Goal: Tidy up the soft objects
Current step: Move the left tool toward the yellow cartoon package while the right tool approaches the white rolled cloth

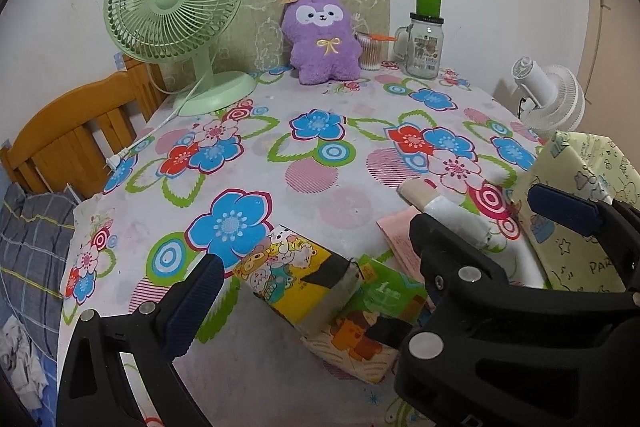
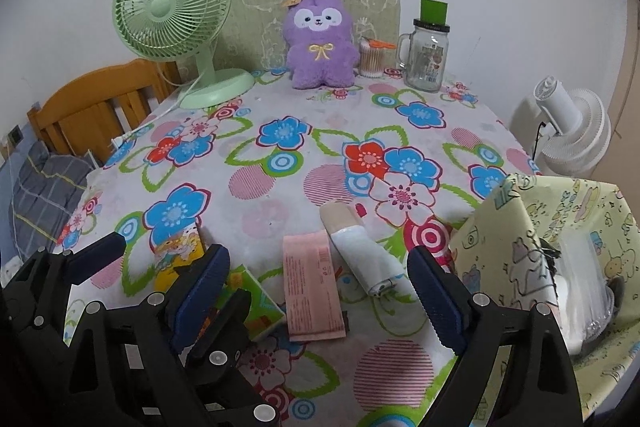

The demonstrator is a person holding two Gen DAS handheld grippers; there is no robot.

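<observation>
On the bench (image 2: 280, 223), both tools open and empty: left tool (image 1: 372, 247) straddles the cartoon pack (image 1: 292, 279); right tool (image 2: 320, 279) should drop squarely over the white roll (image 2: 360, 251), clear of the pink pack (image 2: 312, 291).

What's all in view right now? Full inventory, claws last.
Desk fan: 1, pale green, back left of table.
Plush toy: 1, purple, back centre, upright against the wall board.
Cotton swab tub: 1, clear, right of the plush.
Glass mug jar: 1, clear with dark lid, back right.
Small fan: 1, white, off the table's right edge.
Cartoon pack: 1, yellow, near left.
Green pack: 1, near centre.
Pink pack: 1, flat, near centre.
Rolled cloth: 1, white and beige, right of pink pack.
Printed bag: 1, pale yellow, near right.
Left claw: open, over cartoon pack.
Right claw: open, over pink pack.
</observation>
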